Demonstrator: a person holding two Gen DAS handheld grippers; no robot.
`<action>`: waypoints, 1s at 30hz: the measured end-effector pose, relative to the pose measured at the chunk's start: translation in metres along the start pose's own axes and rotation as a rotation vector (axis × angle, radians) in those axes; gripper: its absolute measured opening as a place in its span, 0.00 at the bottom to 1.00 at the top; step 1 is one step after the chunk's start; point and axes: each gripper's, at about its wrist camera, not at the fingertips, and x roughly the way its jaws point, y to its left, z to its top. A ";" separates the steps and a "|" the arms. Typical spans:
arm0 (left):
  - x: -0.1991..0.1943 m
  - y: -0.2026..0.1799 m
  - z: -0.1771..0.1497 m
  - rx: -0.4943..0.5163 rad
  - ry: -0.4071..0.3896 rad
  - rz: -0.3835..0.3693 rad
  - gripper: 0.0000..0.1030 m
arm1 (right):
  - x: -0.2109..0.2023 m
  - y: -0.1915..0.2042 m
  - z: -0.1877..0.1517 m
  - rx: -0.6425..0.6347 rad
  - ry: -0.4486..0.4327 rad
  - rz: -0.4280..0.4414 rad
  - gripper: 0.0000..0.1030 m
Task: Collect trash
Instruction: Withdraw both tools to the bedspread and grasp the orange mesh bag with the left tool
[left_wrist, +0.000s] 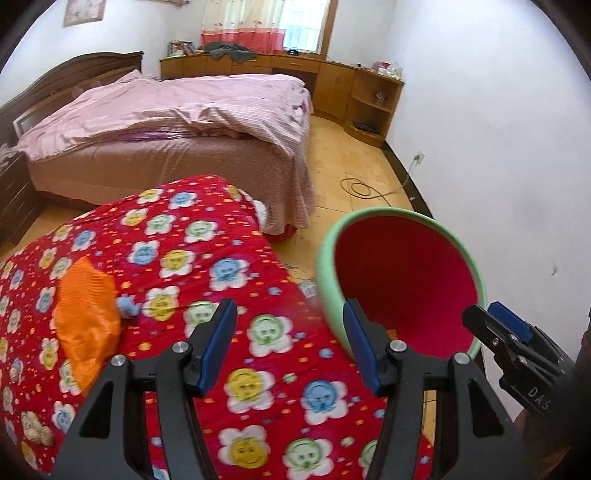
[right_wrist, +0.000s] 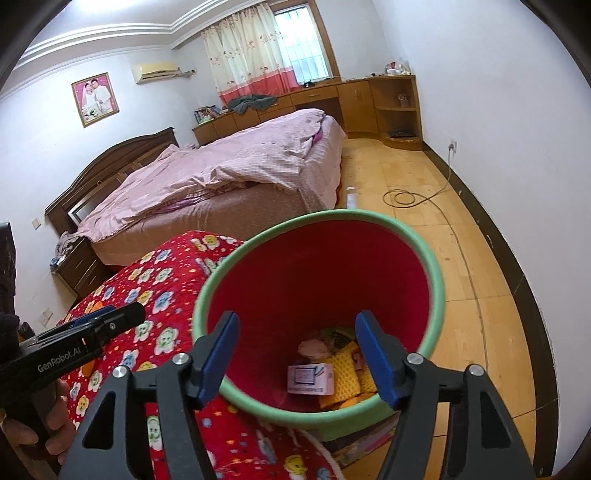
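A green bin with a red inside (right_wrist: 369, 266) stands on the floor beside the red flower-print quilt (left_wrist: 229, 266); it also shows in the left wrist view (left_wrist: 406, 273). In it lie a pink box (right_wrist: 310, 378), yellow knitted cloth (right_wrist: 343, 380) and other scraps. An orange crumpled piece (left_wrist: 86, 317) and a small blue scrap (left_wrist: 128, 305) lie on the quilt. My left gripper (left_wrist: 290, 347) is open and empty above the quilt. My right gripper (right_wrist: 299, 358) is open and empty over the bin's mouth; it shows at the right in the left wrist view (left_wrist: 495, 321).
A bed with pink bedding (right_wrist: 236, 170) stands behind the quilt. A wooden desk and shelves (right_wrist: 369, 99) line the far wall. A cable (right_wrist: 402, 197) coils on the wooden floor near the white wall on the right. A nightstand (right_wrist: 77, 266) stands left of the bed.
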 end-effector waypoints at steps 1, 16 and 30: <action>-0.002 0.006 -0.001 -0.007 -0.001 0.010 0.58 | 0.000 0.003 -0.001 -0.004 0.002 0.004 0.67; -0.019 0.092 -0.009 -0.113 -0.001 0.144 0.58 | 0.011 0.061 -0.012 -0.031 0.042 0.095 0.70; 0.009 0.155 -0.019 -0.183 0.091 0.290 0.64 | 0.034 0.088 -0.027 -0.043 0.108 0.122 0.71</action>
